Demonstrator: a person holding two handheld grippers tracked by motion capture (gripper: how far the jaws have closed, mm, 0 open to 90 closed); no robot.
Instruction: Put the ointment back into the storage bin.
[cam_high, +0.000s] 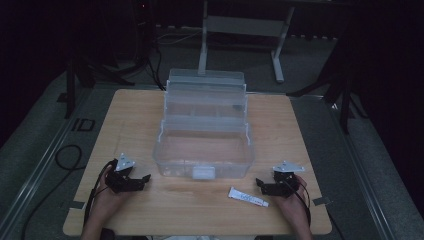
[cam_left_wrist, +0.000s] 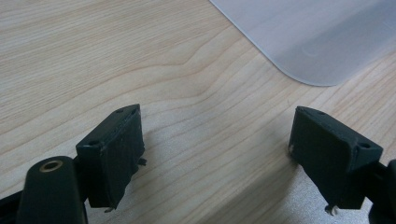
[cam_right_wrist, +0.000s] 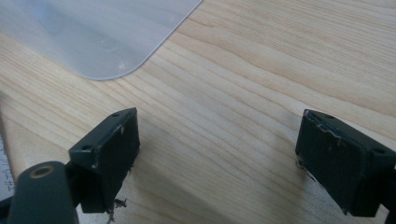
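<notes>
Light wood table (cam_high: 135, 115) fills the middle of the high view, dark floor around it, a grey metal stand (cam_high: 240, 30) behind the far edge. Wood grain shows under both pairs of jaws in the two gripper views.

Clear plastic box (cam_high: 204, 131) sits at table centre, lid tipped back and standing up at the far side, a tray tier stepped above the main tub, white latch on the near wall. Inside looks bare, but it's see-through and dim, hard to be sure. A rounded corner of the box (cam_left_wrist: 322, 42) shows at top right in the left gripper view, and a rounded corner (cam_right_wrist: 93, 32) at top left in the right gripper view; both sit well ahead of the jaws, not touching.

Left gripper (cam_high: 128, 176) rests low near the table's near-left edge, held in the left hand (cam_high: 107, 197), pointing inward toward the box. Jaws spread wide, nothing between them, just wood.

Right gripper (cam_high: 278, 184) mirrors it at near right, in the right hand (cam_high: 295, 202), pointing left. Jaws also wide apart, nothing gripped.

Small white tube (cam_high: 248, 197) lies flat on the table in front of the box, right of centre, just left of the right gripper's tip, close but apart. Printing on it too small to read.
</notes>
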